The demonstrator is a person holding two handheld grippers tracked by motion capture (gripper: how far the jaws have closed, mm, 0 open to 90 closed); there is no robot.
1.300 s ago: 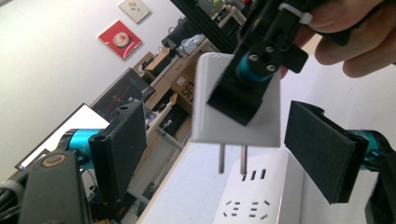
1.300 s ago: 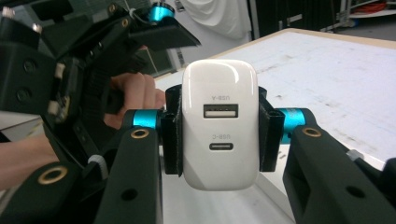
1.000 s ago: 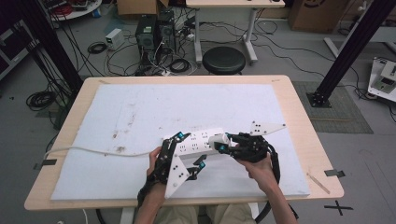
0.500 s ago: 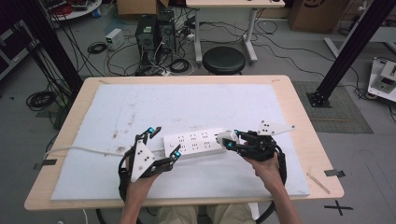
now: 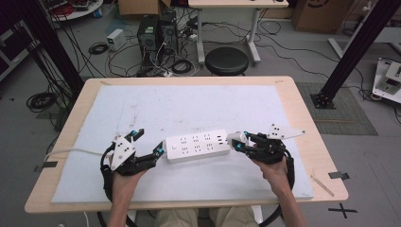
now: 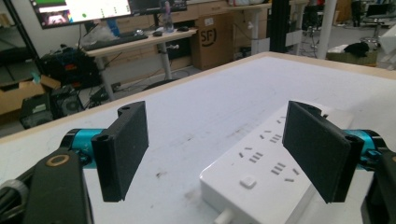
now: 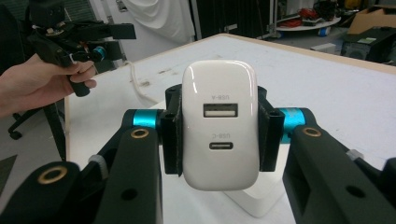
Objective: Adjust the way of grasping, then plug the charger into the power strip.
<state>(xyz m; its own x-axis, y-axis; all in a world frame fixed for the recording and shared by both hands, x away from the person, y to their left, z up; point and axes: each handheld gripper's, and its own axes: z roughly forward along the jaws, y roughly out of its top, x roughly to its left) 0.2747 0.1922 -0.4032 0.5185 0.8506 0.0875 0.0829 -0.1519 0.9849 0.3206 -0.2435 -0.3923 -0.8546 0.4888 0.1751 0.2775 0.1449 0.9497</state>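
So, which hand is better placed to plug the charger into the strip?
The right: its hand-held gripper is shut on the charger at the strip. The left hand-held gripper is open, holding nothing.

Charger [image 7: 219, 126] prongs hidden behind its body, power strip [image 6: 275, 172] partly behind a jaw, cut off below

White items, black tooling

The power strip [image 5: 197, 146] and charger [image 7: 219, 126] are white (charger ports grey); both the left gripper [image 5: 145, 147] and right gripper [image 7: 219, 135] are black with cyan collars; the mat [image 5: 198, 104] is pale grey-white, scuffed, on a light wood table [image 5: 307, 118].
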